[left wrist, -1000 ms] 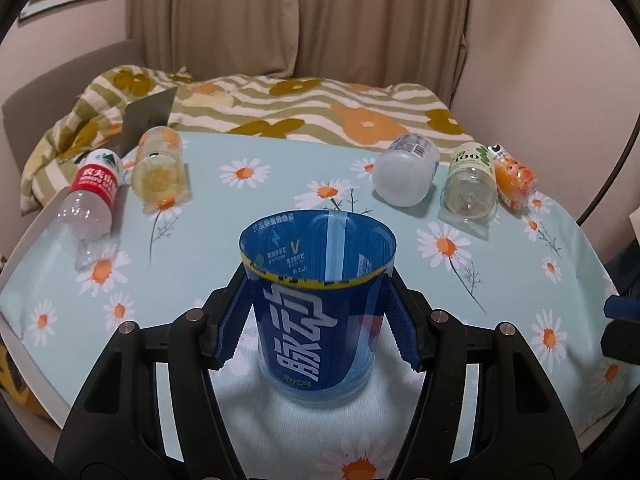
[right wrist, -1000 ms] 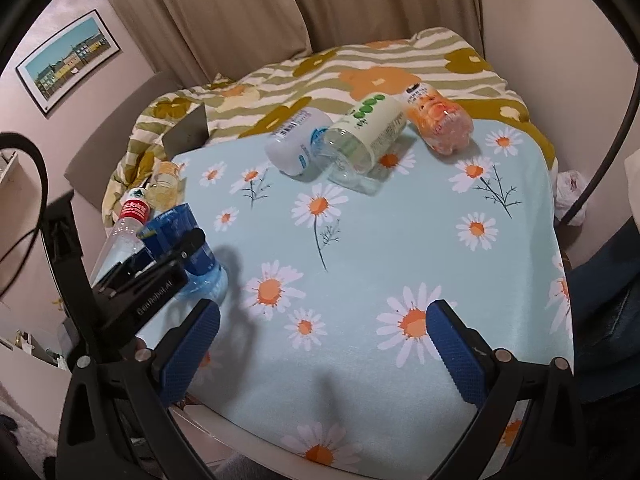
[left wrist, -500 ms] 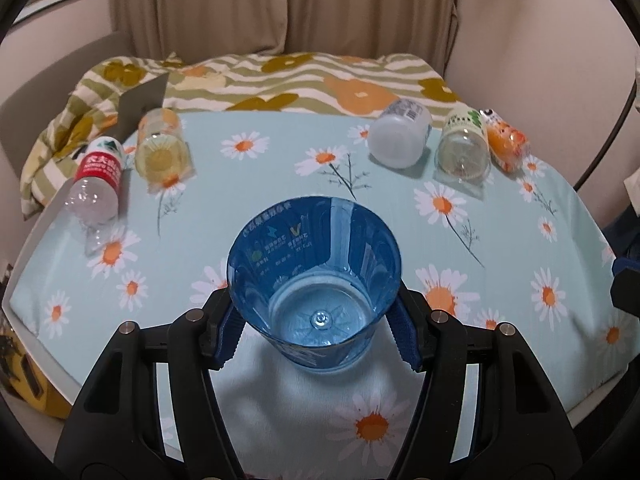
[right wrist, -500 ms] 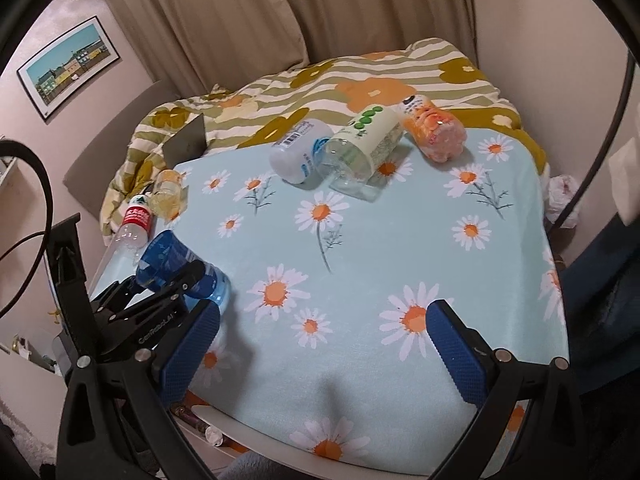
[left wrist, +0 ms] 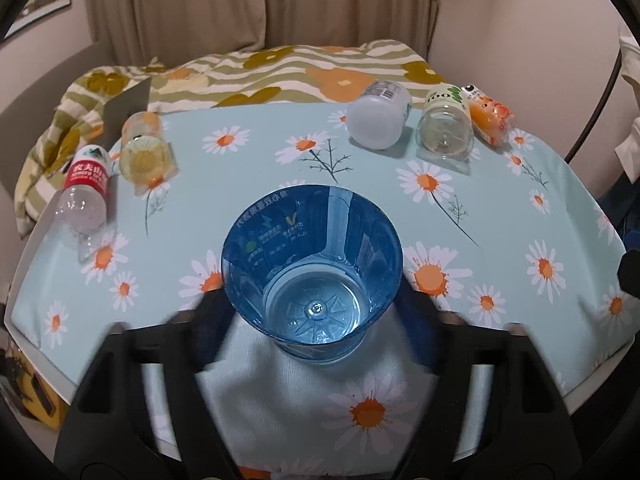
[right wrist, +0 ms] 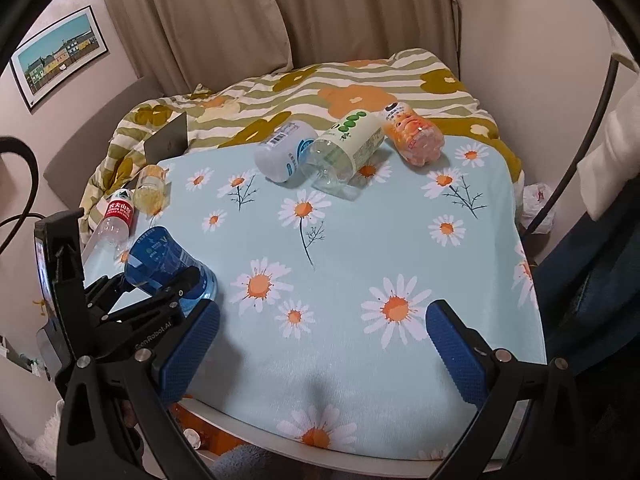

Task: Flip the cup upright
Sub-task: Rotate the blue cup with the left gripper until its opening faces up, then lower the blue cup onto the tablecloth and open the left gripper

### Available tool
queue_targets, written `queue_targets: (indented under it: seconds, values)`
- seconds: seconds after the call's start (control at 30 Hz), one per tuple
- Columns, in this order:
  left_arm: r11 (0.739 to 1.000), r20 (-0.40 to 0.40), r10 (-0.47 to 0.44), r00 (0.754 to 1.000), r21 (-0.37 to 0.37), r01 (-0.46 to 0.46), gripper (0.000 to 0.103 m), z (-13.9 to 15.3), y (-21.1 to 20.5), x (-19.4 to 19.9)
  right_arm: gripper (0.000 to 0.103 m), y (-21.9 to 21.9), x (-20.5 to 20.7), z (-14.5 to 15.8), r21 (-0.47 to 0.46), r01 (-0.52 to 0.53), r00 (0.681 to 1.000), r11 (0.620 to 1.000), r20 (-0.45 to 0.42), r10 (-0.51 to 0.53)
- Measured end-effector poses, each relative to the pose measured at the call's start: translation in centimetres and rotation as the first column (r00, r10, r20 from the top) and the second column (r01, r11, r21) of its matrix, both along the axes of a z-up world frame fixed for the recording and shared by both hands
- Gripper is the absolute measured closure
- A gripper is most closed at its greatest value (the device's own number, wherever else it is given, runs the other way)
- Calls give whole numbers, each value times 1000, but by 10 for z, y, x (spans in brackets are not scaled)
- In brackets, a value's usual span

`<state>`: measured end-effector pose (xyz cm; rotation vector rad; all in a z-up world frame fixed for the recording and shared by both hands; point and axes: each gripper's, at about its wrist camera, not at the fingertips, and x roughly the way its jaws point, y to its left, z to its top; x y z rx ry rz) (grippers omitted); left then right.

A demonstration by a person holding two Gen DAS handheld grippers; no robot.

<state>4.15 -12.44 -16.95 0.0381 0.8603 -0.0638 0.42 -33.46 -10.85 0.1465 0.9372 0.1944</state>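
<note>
Blue cup (left wrist: 312, 276) clamped in left gripper (left wrist: 314, 312), mouth tilted toward camera, above daisy tablecloth (left wrist: 500, 216) | right gripper (right wrist: 320, 348) wide open, empty, farther from cup

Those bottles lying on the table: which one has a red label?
The small clear water bottle at the table's left edge, beside the yellowish bottle. The others carry white, green or orange wrapping.

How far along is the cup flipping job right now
Done: the blue cup is off its side, mouth up. In hand: the left gripper flanks its lower body; its blurred fingers hide whether they grip. In the right wrist view the cup leans, base low over the daisy tablecloth. Left: level it, set it down, let go. The right gripper is open and empty.
</note>
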Motion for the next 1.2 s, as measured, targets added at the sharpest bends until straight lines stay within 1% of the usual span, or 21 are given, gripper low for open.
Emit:
queue_targets:
  seconds: [0.03, 0.13, 0.33, 0.5, 0.6, 0.7, 0.8, 0.93, 1.0, 1.1, 1.2]
  values:
    - [1000, 12, -1, 1000, 3, 1, 0, 1, 0, -2, 0, 0, -1, 1, 2, 3, 1000, 1000, 3, -3]
    - [1000, 39, -13, 999, 9, 13, 0, 7, 1, -6, 0, 0, -4, 4, 6, 17, 1000, 1000, 12, -17]
    - [1000, 15, -22, 1000, 11, 22, 0, 11, 8, -10, 0, 3, -11, 8, 21, 40, 999, 999, 20, -40]
    - [999, -11, -24, 1000, 23, 24, 0, 27, 23, -18, 0, 11, -16, 20, 30, 64, 997, 997, 37, -65]
    - [999, -30, -25, 999, 22, 25, 0, 44, 37, -26, 0, 19, -22, 36, 14, 68, 995, 998, 68, -69]
    - [1000, -58, -12, 998, 1, 13, 0, 66, 54, -34, 0, 30, -26, 53, -16, 76, 993, 997, 94, -74]
    - [1000, -78, 8, 997, -18, -9, 0, 91, 72, -43, 0, 42, -29, 74, -82, 101, 991, 992, 101, -93]
    - [1000, -84, 28, 996, -11, -29, 0, 124, 91, -54, 0, 56, -36, 94, -150, 104, 991, 983, 95, -90]
    - [1000, -79, 28, 996, -3, -29, 0, 136, 97, -57, 0, 60, -39, 99, -163, 119, 991, 979, 77, -108]
    - [1000, -66, 23, 998, 10, -22, 0, 150, 104, -63, 0, 62, -43, 102, -156, 139, 990, 978, 52, -133]
    - [1000, -61, 19, 998, 1, -19, 0, 159, 110, -67, 0, 65, -49, 103, -163, 162, 987, 973, 38, -158]
